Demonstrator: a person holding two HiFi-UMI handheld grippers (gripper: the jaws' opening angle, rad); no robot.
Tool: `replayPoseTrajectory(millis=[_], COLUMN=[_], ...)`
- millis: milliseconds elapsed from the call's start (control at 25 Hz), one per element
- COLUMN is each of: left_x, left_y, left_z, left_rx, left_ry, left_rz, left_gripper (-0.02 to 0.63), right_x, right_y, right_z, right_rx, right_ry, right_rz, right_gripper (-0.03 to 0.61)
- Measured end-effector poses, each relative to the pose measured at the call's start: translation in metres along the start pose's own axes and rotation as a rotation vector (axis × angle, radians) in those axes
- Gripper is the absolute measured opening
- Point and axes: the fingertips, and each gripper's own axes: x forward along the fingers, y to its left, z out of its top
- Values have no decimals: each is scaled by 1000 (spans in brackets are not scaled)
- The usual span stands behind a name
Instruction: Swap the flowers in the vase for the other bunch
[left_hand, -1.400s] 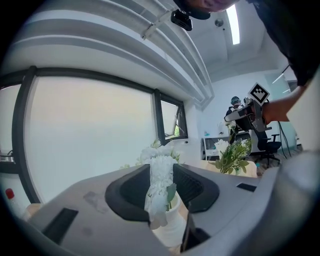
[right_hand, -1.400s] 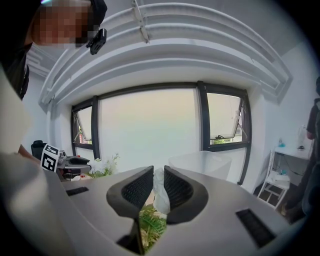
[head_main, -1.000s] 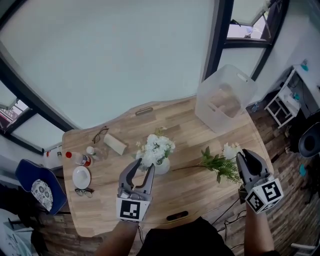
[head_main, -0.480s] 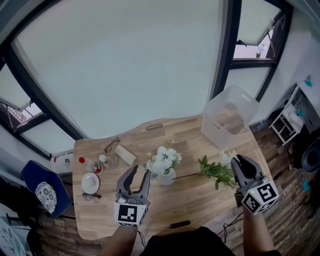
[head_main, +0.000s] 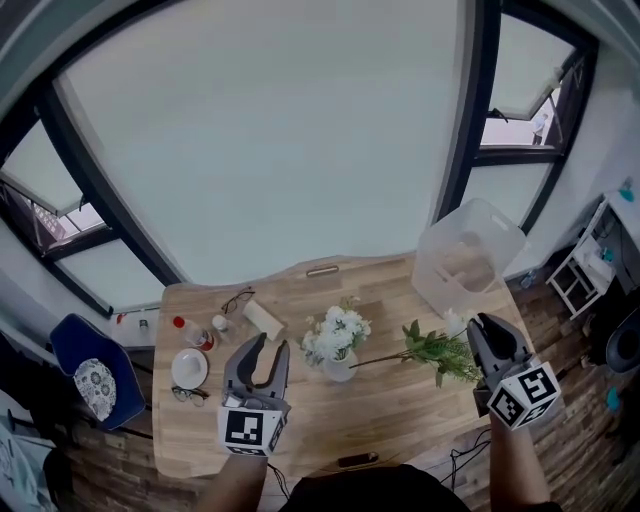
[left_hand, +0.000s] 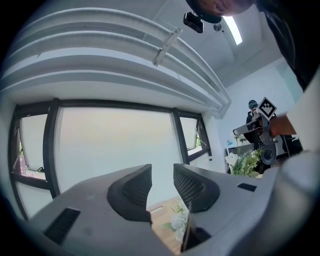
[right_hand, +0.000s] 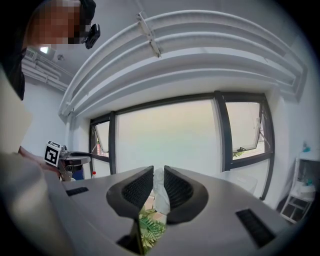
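A small white vase (head_main: 338, 369) of white flowers (head_main: 337, 334) stands mid-table. The other bunch (head_main: 435, 349), green leaves with a white bloom, hangs in the air to its right, its long stem reaching toward the vase. My right gripper (head_main: 482, 326) is shut on that bunch; in the right gripper view the white bloom (right_hand: 159, 192) is pinched between the jaws of the right gripper (right_hand: 158, 172). My left gripper (head_main: 268, 346) hangs open and empty to the left of the vase. In the left gripper view the left gripper (left_hand: 161, 172) shows the vase flowers (left_hand: 178, 220) below its jaws.
A clear plastic bin (head_main: 466, 256) stands at the table's back right. On the left lie glasses (head_main: 236, 298), a white block (head_main: 262, 318), small bottles (head_main: 190, 333), a white bowl (head_main: 188, 368). A dark phone (head_main: 357, 460) lies at the front edge. A blue chair (head_main: 88, 375) stands left.
Both grippers have risen from the table. The right one carried the leafy bunch up with it. The left one drew away from the vase, staying open.
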Motion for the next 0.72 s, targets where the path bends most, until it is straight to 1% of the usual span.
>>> replayPoseTrajectory(millis=[280, 520, 720], left_x=[-9, -12, -15], left_y=[12, 20, 25], left_z=[14, 10, 11], left_rx=[-10, -42, -52], left_ry=[-24, -1, -6], left_rz=[37, 41, 54], left_gripper=[130, 130, 130], right_x=[2, 7, 11], right_y=[-4, 3, 4], right_z=[8, 17, 19], right_rx=[-5, -33, -44], right_ry=[-20, -33, -29], right_rz=[0, 13, 14], right_gripper=[86, 83, 77])
